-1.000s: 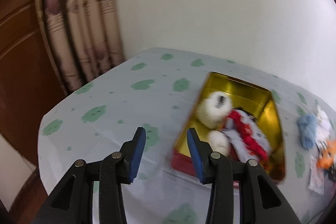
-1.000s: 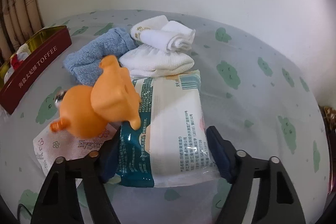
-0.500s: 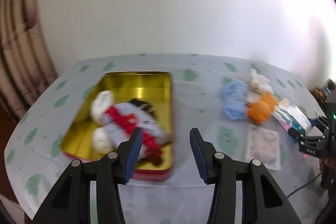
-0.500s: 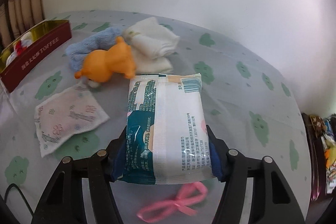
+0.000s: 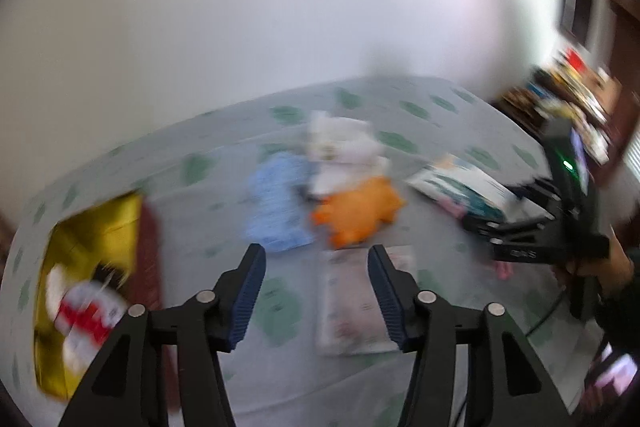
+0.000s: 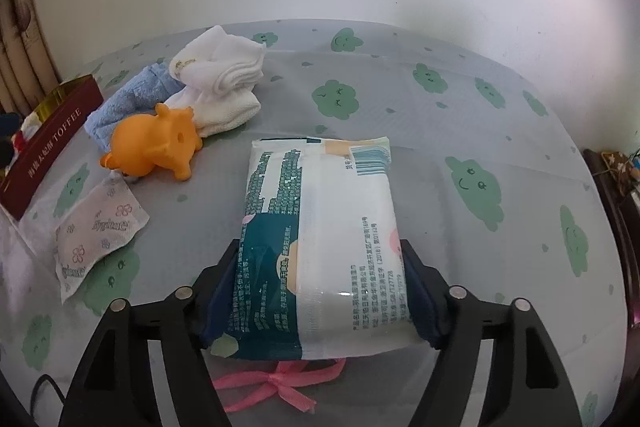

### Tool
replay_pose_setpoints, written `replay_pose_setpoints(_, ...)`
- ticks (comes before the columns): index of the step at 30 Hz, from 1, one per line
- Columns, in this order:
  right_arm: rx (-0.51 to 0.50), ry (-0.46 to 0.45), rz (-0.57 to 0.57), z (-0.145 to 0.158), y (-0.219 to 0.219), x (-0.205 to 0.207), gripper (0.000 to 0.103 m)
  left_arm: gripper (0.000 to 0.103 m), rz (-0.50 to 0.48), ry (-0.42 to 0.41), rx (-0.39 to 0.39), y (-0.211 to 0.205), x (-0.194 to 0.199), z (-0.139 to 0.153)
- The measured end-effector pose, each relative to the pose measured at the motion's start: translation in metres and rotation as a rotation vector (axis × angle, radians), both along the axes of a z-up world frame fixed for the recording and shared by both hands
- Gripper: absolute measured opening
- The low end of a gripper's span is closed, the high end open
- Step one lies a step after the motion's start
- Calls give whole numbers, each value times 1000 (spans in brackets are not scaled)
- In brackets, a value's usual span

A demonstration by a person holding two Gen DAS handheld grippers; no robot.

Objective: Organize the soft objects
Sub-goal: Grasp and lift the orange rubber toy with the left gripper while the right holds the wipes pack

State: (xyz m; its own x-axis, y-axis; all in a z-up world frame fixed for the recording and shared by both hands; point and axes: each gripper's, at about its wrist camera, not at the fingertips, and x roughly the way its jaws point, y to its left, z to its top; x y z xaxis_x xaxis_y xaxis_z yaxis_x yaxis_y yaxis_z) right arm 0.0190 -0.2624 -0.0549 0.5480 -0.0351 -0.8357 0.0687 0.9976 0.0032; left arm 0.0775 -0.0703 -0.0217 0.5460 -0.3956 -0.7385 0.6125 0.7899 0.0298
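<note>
Jaws of the right gripper [image 6: 320, 291] clamped the near end of a tissue pack [image 6: 320, 243], having just widened slightly; its long axis ran away from the camera, barcode end farthest, above the tablecloth [image 6: 440, 131]. A pink ribbon [image 6: 280, 383] lay partly hidden beneath it. The left gripper [image 5: 316, 291], blurred, had been opening and held nothing, over a small packet [image 5: 352, 311].

Expect heavy motion blur across the left wrist view; only the left gripper [image 5: 316, 291] stays sharp. Your right wrist view is sharp, evenly daylit, with glare on the wipes pack [image 6: 320, 247]. Both views bend and darken at the edges.
</note>
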Motion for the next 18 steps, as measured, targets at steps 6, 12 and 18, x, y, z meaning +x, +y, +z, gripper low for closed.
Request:
replay_pose_setpoints(6,17,4,-22,-4,-3,14,77,57,-176,-12,135,-56,9,-14)
replay_pose_setpoints(12,4,21,-30,-12,-1,18,80,57,-258,13,218,-85,25,-26)
replay_pose_setpoints(18,23,21,-27,-13,-3,19,82,57,-304,51,340,-103,47,-45)
